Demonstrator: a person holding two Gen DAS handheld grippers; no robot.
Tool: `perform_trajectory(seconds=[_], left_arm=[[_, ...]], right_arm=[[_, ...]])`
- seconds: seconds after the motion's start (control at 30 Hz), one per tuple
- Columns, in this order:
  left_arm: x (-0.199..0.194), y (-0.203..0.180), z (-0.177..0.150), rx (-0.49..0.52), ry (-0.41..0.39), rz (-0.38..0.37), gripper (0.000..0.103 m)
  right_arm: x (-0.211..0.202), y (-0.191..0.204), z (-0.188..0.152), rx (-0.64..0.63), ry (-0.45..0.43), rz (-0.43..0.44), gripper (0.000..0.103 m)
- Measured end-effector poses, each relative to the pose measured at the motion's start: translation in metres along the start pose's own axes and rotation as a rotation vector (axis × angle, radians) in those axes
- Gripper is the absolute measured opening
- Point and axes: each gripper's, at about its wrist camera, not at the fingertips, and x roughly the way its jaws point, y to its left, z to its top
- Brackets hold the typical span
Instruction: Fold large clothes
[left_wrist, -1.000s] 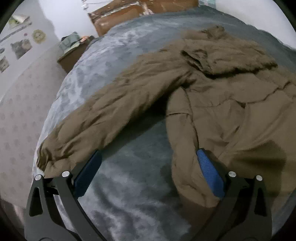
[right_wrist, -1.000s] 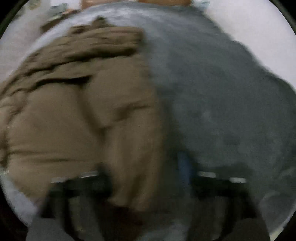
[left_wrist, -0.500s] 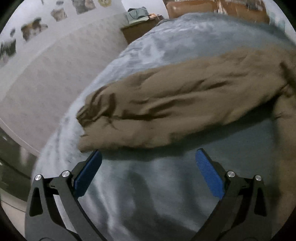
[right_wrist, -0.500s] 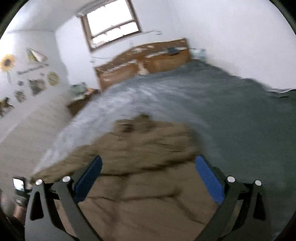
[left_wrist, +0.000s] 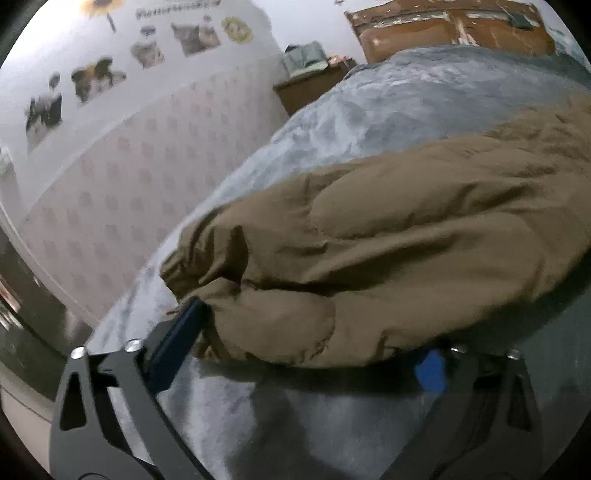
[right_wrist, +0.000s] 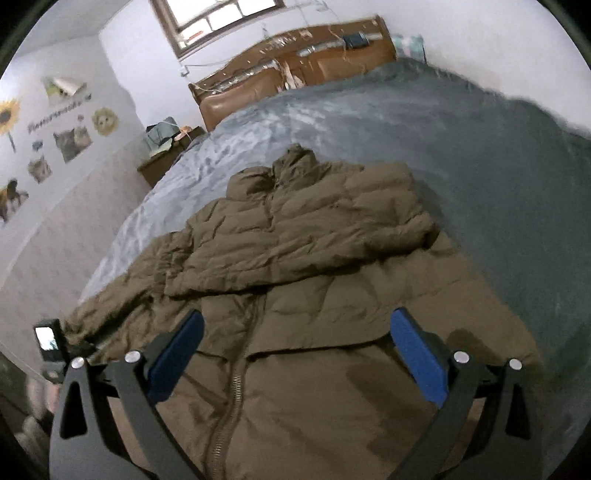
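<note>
A large brown padded jacket (right_wrist: 314, 280) lies front up on the grey bedspread (right_wrist: 461, 140), zipper toward me, its right sleeve folded across the chest. My right gripper (right_wrist: 295, 350) is open and hovers above the jacket's lower front. In the left wrist view the jacket's left sleeve (left_wrist: 369, 266) fills the frame, cuff to the left. My left gripper (left_wrist: 306, 347) is open with the sleeve's cuff end lying between its blue pads (left_wrist: 177, 339); the right pad is mostly hidden under the sleeve.
A brown wooden headboard (right_wrist: 295, 70) stands at the far end of the bed. A nightstand (right_wrist: 166, 162) sits at the bed's left side. The left wall (left_wrist: 110, 177) carries picture stickers. The left bed edge runs close beside the cuff.
My left gripper has moved forward to the sleeve's cuff, which now lies between its fingers. My right gripper has steadied above the jacket's front; its view was blurred before.
</note>
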Motion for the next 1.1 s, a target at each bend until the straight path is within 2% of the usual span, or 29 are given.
perform_trajectory(seconds=[0.03, 0.07, 0.13, 0.17, 0.23, 0.5, 0.6, 0.7, 0.8, 0.9, 1.0, 1.1], left_arm=[[0.005, 0.004, 0.001, -0.021, 0.022, -0.011, 0.072], [0.006, 0.011, 0.002, -0.047, 0.035, -0.041, 0.067], [0.006, 0.014, 0.005, -0.073, 0.035, -0.092, 0.042], [0.007, 0.006, 0.009, -0.082, 0.031, -0.110, 0.039], [0.000, 0.014, 0.018, -0.109, 0.012, -0.150, 0.020], [-0.058, 0.027, 0.062, -0.272, -0.100, -0.274, 0.013], [-0.093, 0.022, 0.076, -0.334, -0.125, -0.375, 0.013], [-0.130, -0.007, 0.091, -0.337, -0.176, -0.478, 0.013], [-0.171, -0.042, 0.099, -0.309, -0.209, -0.596, 0.013], [-0.207, -0.100, 0.108, -0.217, -0.221, -0.724, 0.013], [-0.233, -0.153, 0.094, -0.107, -0.211, -0.794, 0.013], [-0.247, -0.195, 0.074, -0.030, -0.157, -0.840, 0.013]], right_arm=[[0.001, -0.001, 0.000, 0.010, 0.010, 0.003, 0.101], [0.004, 0.001, 0.000, 0.009, 0.013, 0.005, 0.101], [0.006, 0.002, -0.001, -0.001, 0.015, 0.004, 0.101], [0.007, 0.003, -0.001, -0.003, 0.017, 0.005, 0.101], [0.009, 0.003, 0.000, 0.003, 0.018, 0.016, 0.101], [-0.001, -0.005, 0.000, 0.043, -0.011, 0.036, 0.101], [-0.004, -0.013, 0.000, 0.077, -0.019, 0.027, 0.101], [-0.002, -0.015, 0.002, 0.078, -0.025, 0.003, 0.101], [0.000, -0.004, 0.010, 0.000, -0.053, -0.067, 0.101], [0.005, 0.007, 0.016, -0.081, -0.067, -0.126, 0.101], [0.013, 0.013, 0.024, -0.143, -0.072, -0.161, 0.101], [0.023, 0.011, 0.036, -0.160, -0.090, -0.204, 0.101]])
